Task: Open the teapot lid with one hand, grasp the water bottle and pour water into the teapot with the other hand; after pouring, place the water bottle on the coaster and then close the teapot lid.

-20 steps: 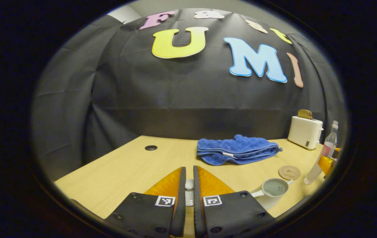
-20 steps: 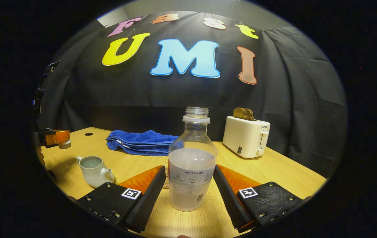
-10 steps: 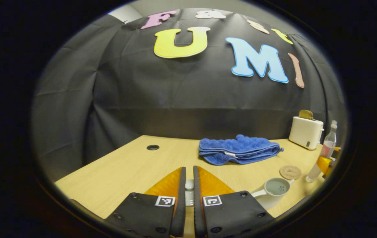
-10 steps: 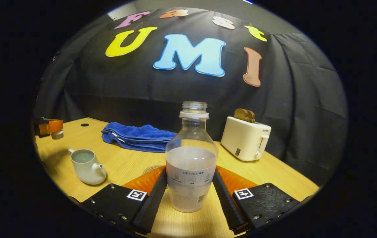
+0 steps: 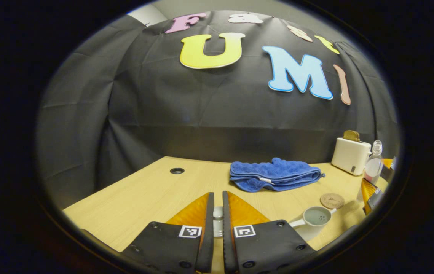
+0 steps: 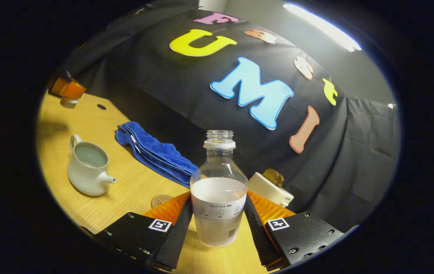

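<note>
In the right gripper view, the right tongs (image 6: 217, 224) are clenched on the water bottle (image 6: 219, 198), both fingers pressing its lower, labelled part from either side. The bottle is uncapped and about half full of water; the view is tilted, so the desk (image 6: 125, 190) slopes across the picture. The coaster (image 6: 160, 200) lies flat on the desk just beside the left finger of these tongs, bare. Farther toward the desk's left side stands the white teapot (image 6: 87, 167), open at the top with water inside and its spout pointing toward the coaster. Behind it a folded blue towel (image 6: 152, 154) lies near the desk's back edge, and a white toaster (image 6: 268, 188) with bread in its slots shows behind the bottle.

In the left gripper view, the left tongs (image 5: 218, 217) are closed on the small white teapot lid (image 5: 218, 215), held between the two fingers above the desk's front part. The open teapot (image 5: 312, 220) stands to the right of these tongs, with the coaster (image 5: 332, 200) just beyond it. The bottle (image 5: 374, 167) shows near the desk's right edge in the other tongs (image 5: 371, 190), in front of the toaster (image 5: 350, 155). A round cable hole (image 5: 177, 171) sits near the desk's back-left corner, left of the towel (image 5: 274, 174).
</note>
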Motion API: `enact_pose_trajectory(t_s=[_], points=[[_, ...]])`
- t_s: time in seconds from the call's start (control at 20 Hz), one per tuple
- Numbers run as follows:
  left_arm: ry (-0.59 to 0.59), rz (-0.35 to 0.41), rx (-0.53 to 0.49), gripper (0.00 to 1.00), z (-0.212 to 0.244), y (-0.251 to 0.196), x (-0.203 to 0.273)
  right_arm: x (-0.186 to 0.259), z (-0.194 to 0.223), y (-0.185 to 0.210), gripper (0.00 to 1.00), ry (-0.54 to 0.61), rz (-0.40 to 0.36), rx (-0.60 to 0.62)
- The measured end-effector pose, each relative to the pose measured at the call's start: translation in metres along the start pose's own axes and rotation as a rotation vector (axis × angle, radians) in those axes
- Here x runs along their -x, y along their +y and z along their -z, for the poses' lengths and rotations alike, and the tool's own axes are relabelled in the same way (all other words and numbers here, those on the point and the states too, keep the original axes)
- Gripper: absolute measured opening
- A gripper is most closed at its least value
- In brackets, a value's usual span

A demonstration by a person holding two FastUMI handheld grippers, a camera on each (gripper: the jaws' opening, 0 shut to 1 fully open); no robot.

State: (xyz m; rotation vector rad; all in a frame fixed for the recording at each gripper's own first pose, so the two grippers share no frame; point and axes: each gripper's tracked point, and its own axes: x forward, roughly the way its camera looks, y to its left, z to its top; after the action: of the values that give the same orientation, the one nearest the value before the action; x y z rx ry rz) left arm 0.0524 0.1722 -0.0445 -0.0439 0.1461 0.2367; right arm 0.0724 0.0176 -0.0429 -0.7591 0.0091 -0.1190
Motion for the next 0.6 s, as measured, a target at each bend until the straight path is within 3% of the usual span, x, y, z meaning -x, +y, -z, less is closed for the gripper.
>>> enact_pose_trajectory(t_s=[0.1, 0.2, 0.6], points=[[0.001, -0.002, 0.004, 0.18, 0.000, 0.004, 0.000, 0.002, -0.016, -0.004, 0.76, -0.073, 0.064, 0.170], [0.002, -0.004, 0.009, 0.18, 0.000, 0.008, 0.000, 0.005, -0.030, 0.003, 0.76, -0.129, 0.080, 0.286], [-0.005, -0.025, 0.022, 0.17, -0.003, 0.028, 0.004, 0.006, -0.053, 0.043, 0.76, -0.231, -0.002, 0.611]])
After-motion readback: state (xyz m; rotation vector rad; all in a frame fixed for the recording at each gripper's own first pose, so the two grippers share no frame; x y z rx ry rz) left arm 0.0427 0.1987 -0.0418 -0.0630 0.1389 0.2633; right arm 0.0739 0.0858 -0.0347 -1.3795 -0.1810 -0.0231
